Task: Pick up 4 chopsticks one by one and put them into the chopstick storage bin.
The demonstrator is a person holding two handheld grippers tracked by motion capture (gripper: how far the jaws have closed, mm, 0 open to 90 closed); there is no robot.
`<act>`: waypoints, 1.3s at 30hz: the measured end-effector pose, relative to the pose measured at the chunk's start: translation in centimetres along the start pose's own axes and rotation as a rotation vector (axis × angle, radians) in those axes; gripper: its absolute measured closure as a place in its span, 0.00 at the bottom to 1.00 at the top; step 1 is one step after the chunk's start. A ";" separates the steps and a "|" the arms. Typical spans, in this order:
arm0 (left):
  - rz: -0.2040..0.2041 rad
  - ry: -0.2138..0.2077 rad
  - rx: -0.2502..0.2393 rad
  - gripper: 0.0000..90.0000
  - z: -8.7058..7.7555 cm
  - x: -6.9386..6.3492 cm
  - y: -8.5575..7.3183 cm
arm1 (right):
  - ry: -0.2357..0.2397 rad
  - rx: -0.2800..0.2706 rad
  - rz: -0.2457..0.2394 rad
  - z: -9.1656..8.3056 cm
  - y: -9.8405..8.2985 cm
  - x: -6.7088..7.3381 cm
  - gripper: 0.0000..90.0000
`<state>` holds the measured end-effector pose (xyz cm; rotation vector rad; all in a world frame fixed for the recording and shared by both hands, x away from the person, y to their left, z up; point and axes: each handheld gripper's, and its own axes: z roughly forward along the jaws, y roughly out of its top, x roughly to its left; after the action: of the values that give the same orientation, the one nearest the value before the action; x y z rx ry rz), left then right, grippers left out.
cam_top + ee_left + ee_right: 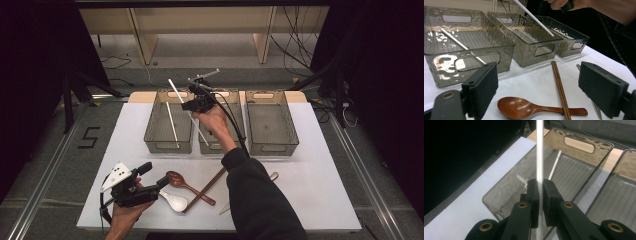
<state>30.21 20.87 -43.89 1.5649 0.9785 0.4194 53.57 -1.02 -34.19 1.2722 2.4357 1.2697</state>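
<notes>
Right tool clamped on a white chopstick, held above the left grey bin, where a second white chopstick lies. Left tool with jaws apart, low over the bench near a wooden spoon.

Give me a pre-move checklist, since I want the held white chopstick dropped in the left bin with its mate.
1. Grip: the right gripper has its jaws shut on the white chopstick: ok.
2. Target: the left bin already holds one white chopstick, with bare floor beside it: ok.
3. Position: the held chopstick hangs over the left and middle bin rims, not fully inside: not ok.
4. Tilt: the stick slants steeply rather than lying flat: not ok.
5. Left gripper: jaws open, near the wooden spoon, away from the bins: ok.
</notes>
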 end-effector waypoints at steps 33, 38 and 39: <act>0.000 -0.005 -0.005 0.17 -0.1 0.0 0.1 | -0.039 -0.005 0.005 4.1 2.2 1.4 0.95; 0.001 -0.007 -0.005 0.17 -0.2 0.0 0.1 | -0.047 -0.018 0.013 4.9 2.5 1.6 0.95; -0.001 -0.007 -0.005 0.17 -0.1 0.0 0.1 | -0.048 -0.019 0.009 5.1 2.6 1.7 0.95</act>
<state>30.14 20.98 -43.78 1.5603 0.9721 0.4153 56.38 4.15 -35.18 1.2950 2.3826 1.2464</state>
